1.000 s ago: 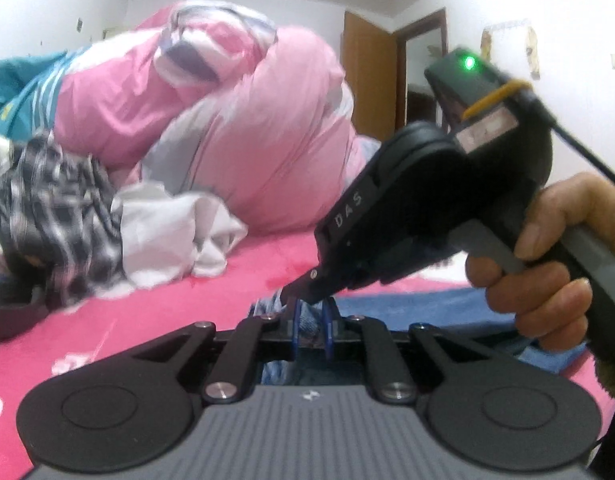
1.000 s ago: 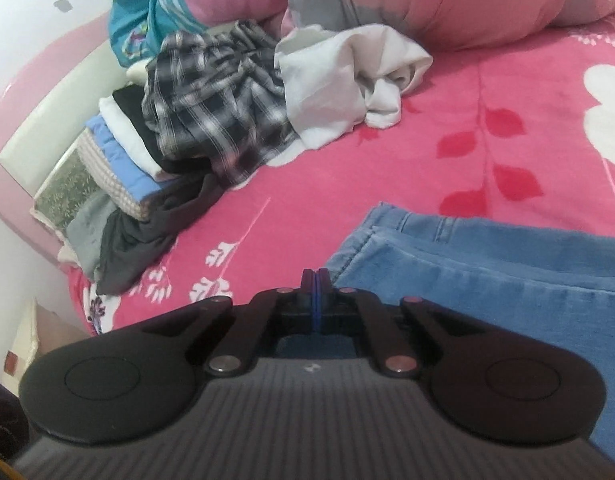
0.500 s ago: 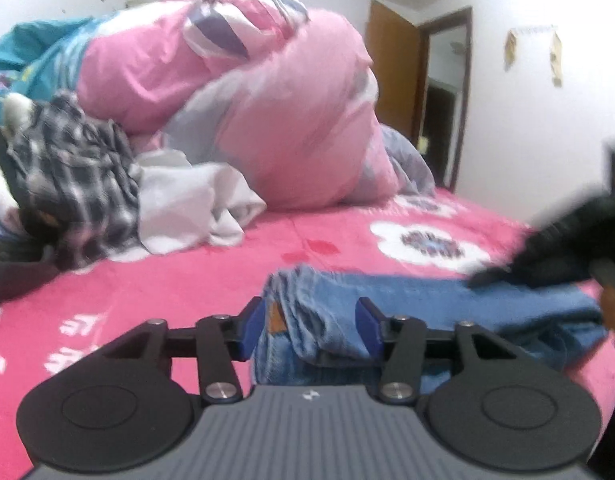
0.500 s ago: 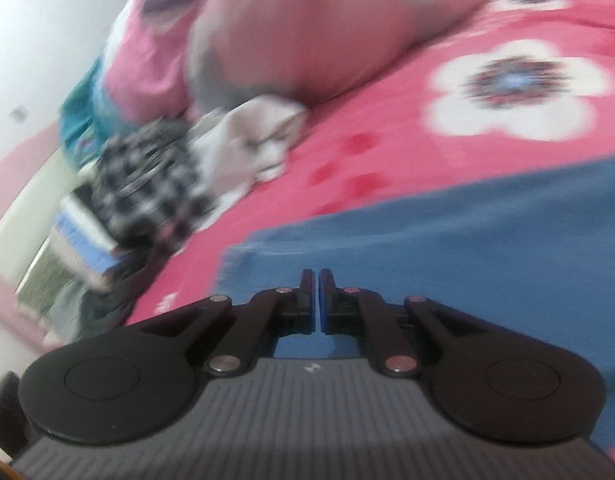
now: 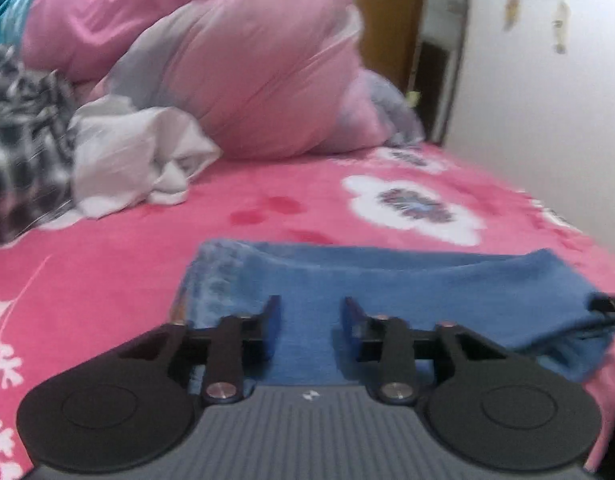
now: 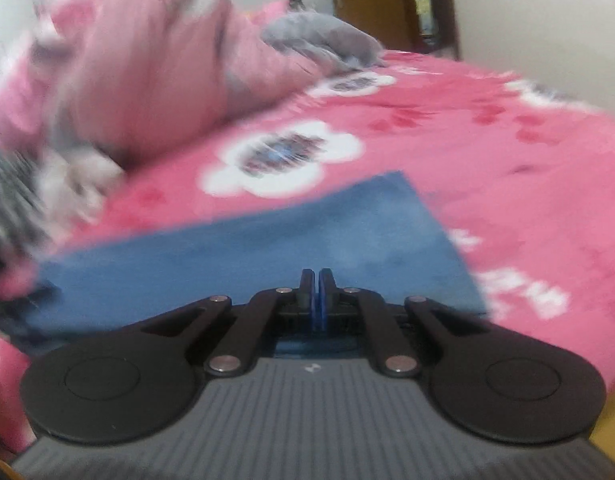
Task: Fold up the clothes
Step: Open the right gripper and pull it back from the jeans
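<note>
One big bed (image 5: 107,264) fills both views, and it has a bright pink cover with white flowers on it. A fat pink and grey quilt (image 5: 247,64) is heaped in the upper left of the left view, and it shows as a blur in the upper left of the right view. Behind the bed stands a white wall (image 5: 527,120), with one brown door (image 5: 383,28) near the top middle. One pair of blue jeans (image 5: 387,292) lies flat on the bed, low in the middle of each view. The left tool (image 5: 310,320) sits at the bottom of its view, right over the near edge of the jeans. Its jaws have just been closing, but there is a clear gap between them. Blue cloth shows in the gap, and I cannot see the pads pressing on it. The right tool (image 6: 317,296) sits at the bottom middle of its view, over the near edge of the jeans as well. Its jaws are pressed together, with only a thin line between the blue pads. I cannot tell if any cloth is caught in there. At the left edge of the left view lie two loose clothes, one white shirt (image 5: 135,156) and one black and white checked shirt (image 5: 23,136). The right view is blurry.
</note>
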A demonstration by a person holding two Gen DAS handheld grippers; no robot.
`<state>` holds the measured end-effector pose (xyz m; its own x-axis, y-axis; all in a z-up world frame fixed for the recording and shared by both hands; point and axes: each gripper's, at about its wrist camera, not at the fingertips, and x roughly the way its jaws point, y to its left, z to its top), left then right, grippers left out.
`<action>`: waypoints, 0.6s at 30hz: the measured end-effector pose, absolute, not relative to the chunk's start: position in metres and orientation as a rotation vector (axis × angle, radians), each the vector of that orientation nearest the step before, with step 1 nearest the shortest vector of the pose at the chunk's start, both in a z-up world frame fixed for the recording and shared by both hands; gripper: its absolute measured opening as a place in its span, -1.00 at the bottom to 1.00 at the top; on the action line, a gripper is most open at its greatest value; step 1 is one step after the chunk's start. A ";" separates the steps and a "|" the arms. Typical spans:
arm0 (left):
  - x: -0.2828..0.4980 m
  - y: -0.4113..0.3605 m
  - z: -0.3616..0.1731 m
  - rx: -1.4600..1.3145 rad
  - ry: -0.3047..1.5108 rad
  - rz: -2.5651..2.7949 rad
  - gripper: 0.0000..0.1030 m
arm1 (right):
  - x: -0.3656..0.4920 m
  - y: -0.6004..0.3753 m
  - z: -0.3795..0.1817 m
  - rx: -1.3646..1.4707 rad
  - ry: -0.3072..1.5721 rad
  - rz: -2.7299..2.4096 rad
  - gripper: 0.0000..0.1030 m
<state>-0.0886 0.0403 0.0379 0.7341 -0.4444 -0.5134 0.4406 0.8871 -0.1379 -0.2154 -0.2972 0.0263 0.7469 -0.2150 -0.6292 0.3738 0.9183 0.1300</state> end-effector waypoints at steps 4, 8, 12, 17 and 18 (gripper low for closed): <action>-0.075 0.047 0.036 -0.038 0.583 -0.451 -0.63 | -0.218 -0.315 0.026 0.323 0.668 -0.321 -0.94; -0.069 0.050 0.033 -0.053 0.582 -0.444 -0.62 | -0.211 -0.327 0.049 0.344 0.581 -0.304 -0.93; -0.065 0.047 0.027 -0.044 0.558 -0.449 -0.62 | -0.181 -0.346 0.025 0.302 0.658 -0.345 -0.96; -0.064 0.052 0.023 -0.061 0.548 -0.467 -0.62 | -0.171 -0.355 0.029 0.338 0.719 -0.341 -0.92; -0.063 0.053 0.022 -0.068 0.548 -0.471 -0.62 | -0.168 -0.356 0.039 0.342 0.702 -0.332 -0.91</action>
<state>-0.0634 0.0526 0.0220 0.7500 -0.4487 -0.4859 0.4133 0.8915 -0.1854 -0.1679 -0.3563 0.0389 0.7163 -0.1809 -0.6739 0.4070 0.8928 0.1930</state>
